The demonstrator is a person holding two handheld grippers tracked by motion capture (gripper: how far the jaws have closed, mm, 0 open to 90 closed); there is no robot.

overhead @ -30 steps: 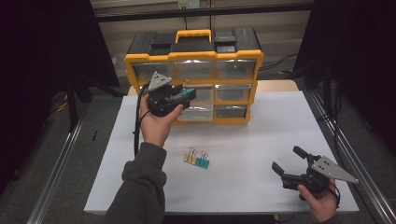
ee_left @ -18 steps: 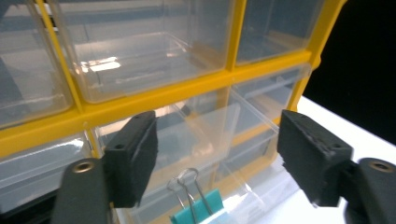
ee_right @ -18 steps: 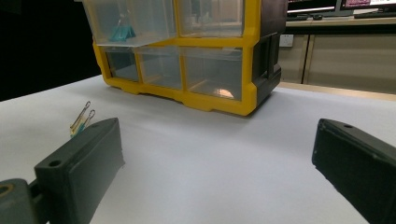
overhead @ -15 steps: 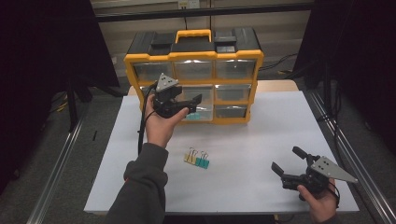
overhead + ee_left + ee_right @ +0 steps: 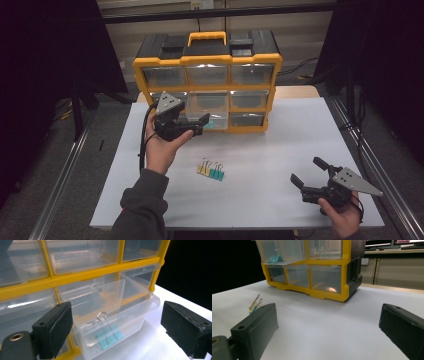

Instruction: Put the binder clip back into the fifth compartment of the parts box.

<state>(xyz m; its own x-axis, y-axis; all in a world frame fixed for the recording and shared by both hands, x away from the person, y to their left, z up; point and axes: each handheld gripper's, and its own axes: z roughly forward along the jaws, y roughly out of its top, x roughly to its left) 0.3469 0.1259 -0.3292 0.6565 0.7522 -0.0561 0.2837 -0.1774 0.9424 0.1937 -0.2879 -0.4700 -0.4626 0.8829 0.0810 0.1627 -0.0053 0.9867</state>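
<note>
Already lying in the pulled-out clear drawer: one teal binder clip, wire handles up, near the drawer's front wall. Drawer itself sticking out of the bottom row of the yellow organiser, toward the person's side. Just before it, held up in the person's hand, the left gripper, jaws spread wide and holding nothing, aimed at the drawer so that the open front sits between the two pads in the left gripper view.

Further out on the white surface: two more binder clips, one yellow and one teal, touching side by side, handles pointing away toward the organiser. Lying below and slightly right of the left gripper in the high view, between it and the surface's near edge. Long axis of the pair running roughly across the surface, slightly slanted; handles standing at right angles to that.

Well apart, at the near right corner, the right gripper, likewise spread and empty, resting low over the surface and pointed up-left toward the organiser; clips seen off to its left in the right gripper view.

Left hand clearly nearer the loose pair. Likely next: dropping back and down from the drawer to the clips, closing across the coloured bodies rather than the wire loops.
</note>
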